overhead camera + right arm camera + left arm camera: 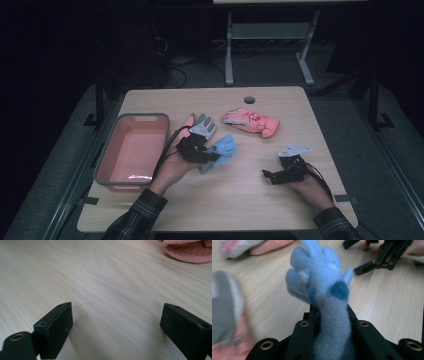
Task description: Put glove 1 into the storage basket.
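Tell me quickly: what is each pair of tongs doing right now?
Left tongs: closed on the blue glove.
Right tongs: open, holding nothing, just above the table.

We wear long plaid flannel sleeves (pixel 142 210) in dark green and grey checks, cuffs ending at the wrists. In each hand we carry a matte black two-jaw gripper built from angular linkage bars. Our left gripper (pixel 329 315) shows broad flat arms, each set with brass-ringed screw holes, and rounded black knuckles at the base with the same brass eyelets; thin black cables (pixel 167 145) loop from its body. Our right gripper (pixel 117 320) ends in two blocky rectangular black pads with small recessed screw holes on top and one brass eyelet at the base; a pale grey three-cornered plate (pixel 295 149) sits on it.
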